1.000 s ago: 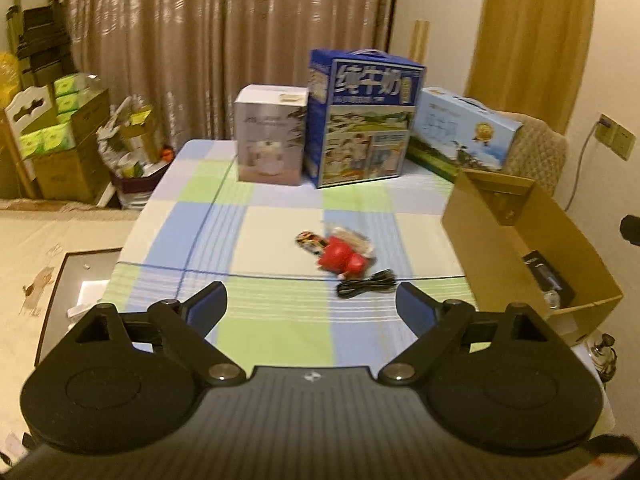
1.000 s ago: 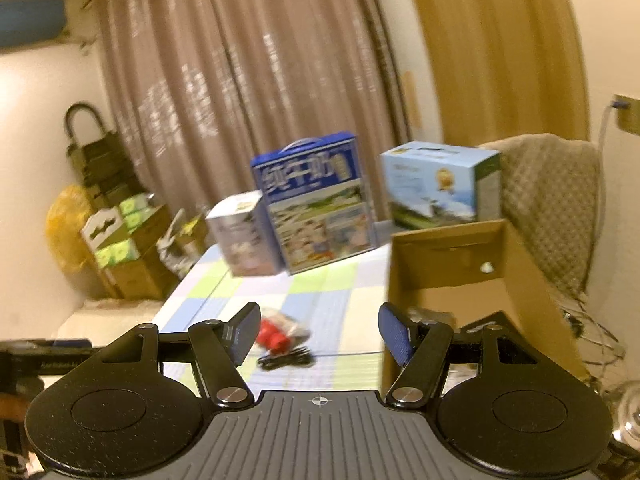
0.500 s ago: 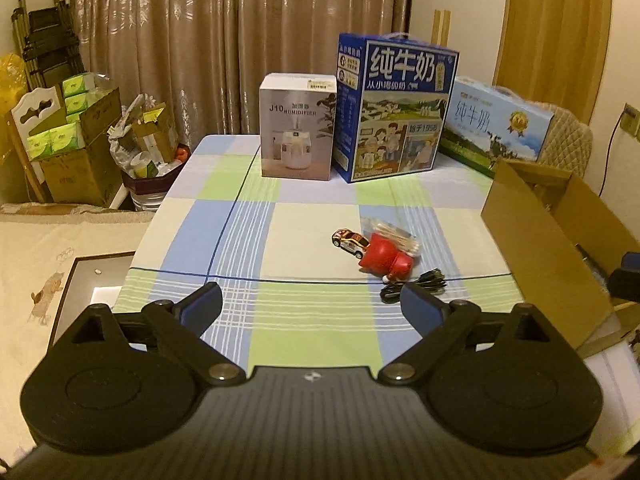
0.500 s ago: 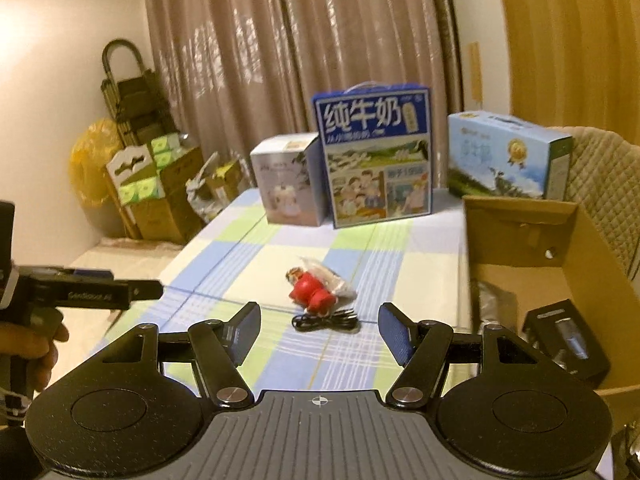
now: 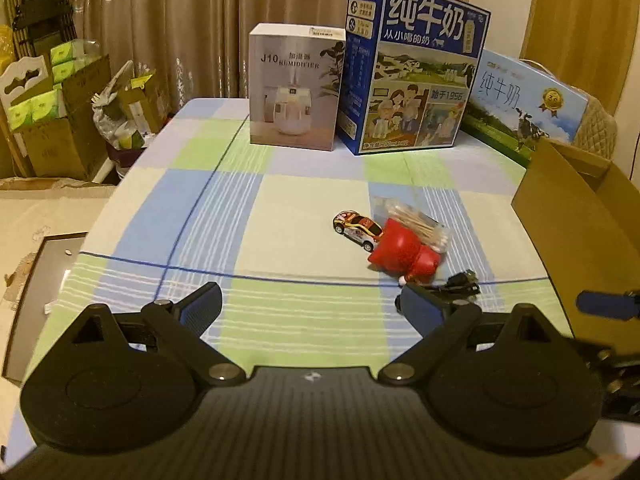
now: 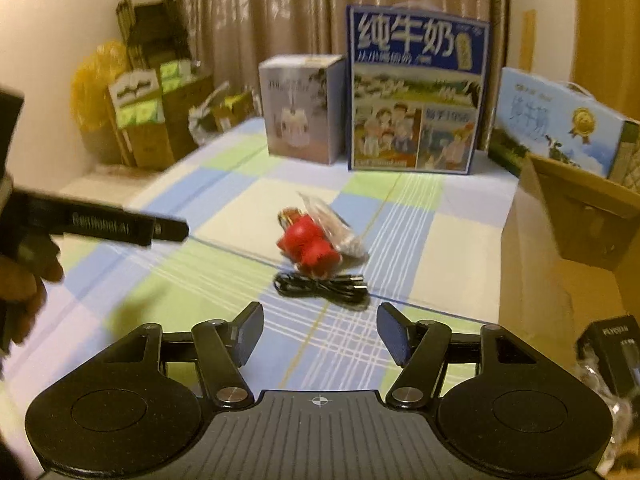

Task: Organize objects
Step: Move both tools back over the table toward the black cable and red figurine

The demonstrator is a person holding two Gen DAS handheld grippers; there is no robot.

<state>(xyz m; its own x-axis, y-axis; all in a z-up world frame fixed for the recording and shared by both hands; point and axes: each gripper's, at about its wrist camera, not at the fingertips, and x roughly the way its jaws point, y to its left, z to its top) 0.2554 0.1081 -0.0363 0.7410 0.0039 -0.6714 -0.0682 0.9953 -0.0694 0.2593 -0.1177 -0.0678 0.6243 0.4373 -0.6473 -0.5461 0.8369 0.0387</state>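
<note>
Both the left gripper and right gripper stood spread and empty. Just beyond, mid-frame, lay a coiled black cable, limp and light, best pinched across its bundled loops; behind it sat a red toy.

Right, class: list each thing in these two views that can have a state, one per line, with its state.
left tongs: open, empty, above the table
right tongs: open, empty
cardboard box: open, flaps up
toy car: on its wheels, beside the red toy
red toy: lying on its side
swab bag: lying against the red toy
black cable: coiled, loose
blue milk carton: upright
humidifier box: upright
</note>
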